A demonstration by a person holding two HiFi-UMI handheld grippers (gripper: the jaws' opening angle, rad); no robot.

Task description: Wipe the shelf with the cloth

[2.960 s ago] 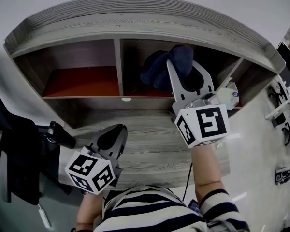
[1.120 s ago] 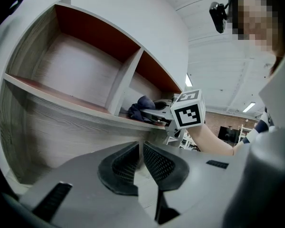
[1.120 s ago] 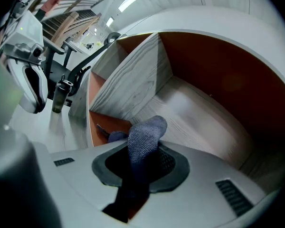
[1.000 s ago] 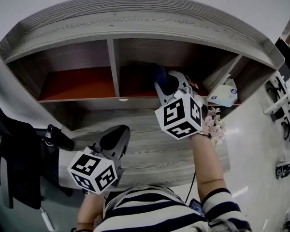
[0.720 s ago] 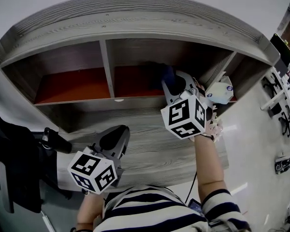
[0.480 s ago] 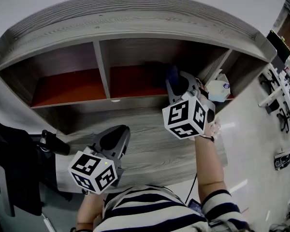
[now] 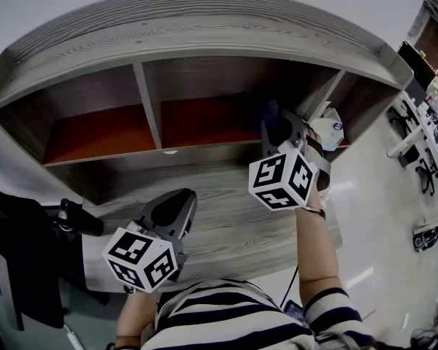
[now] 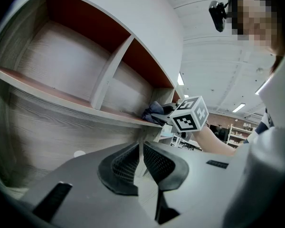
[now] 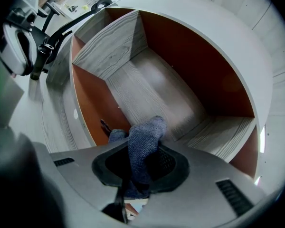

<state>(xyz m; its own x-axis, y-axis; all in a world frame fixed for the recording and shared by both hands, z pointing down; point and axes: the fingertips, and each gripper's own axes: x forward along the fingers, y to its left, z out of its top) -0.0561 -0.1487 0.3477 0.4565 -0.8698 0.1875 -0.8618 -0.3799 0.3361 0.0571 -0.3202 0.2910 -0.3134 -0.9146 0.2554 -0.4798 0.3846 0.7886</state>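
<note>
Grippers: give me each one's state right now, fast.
Left gripper: closed, nothing between its jaws.
Right gripper: closed on the blue cloth.

Right gripper (image 7: pixel 276 122): right forearm (image 7: pixel 311 252) extended forward, jaws inside the right end of the middle compartment of the shelf (image 7: pixel 204 31), closed on the cloth (image 9: pixel 142 141). Left gripper (image 7: pixel 177 204): held low in front of the shelf, below its left compartment. Its jaws are together, leaving only a slit between the pads, with apparently nothing gripped.
</note>
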